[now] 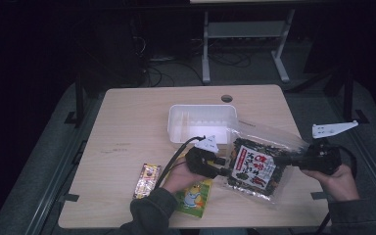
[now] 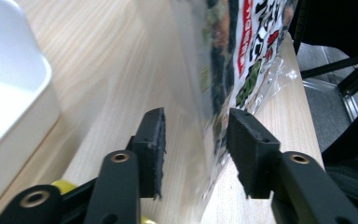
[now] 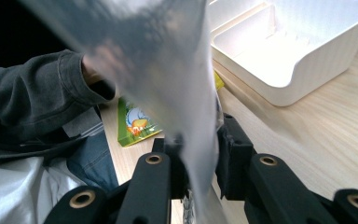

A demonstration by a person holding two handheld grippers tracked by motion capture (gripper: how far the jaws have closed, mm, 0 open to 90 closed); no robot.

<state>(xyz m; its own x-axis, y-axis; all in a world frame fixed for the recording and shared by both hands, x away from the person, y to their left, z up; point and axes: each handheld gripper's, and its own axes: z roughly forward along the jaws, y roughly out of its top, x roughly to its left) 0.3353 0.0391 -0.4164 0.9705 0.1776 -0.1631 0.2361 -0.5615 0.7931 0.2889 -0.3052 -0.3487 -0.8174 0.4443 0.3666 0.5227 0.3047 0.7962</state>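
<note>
Just below the white bin (image 1: 201,122), w/ its top edge near the bin's front right corner, we see a clear plastic snack bag (image 1: 256,165) held up off the table (image 1: 127,117): dark bits inside, white label w/ red and black print, crinkly see-through edges. Our right gripper (image 1: 280,159) comes in level from the right of the bag, jaws clenched on its clear edge; in the right gripper view the film runs up between both pads. Our left gripper (image 1: 223,165) points in from the bag's left; its jaws are released, and in the left gripper view the bag's edge hangs in the gap, close to one pad, w/o being pinched. Below-left of the bin lie a green-yellow packet (image 1: 194,196), partly under our left hand (image 1: 178,177), and a red-yellow packet (image 1: 147,179).
</note>
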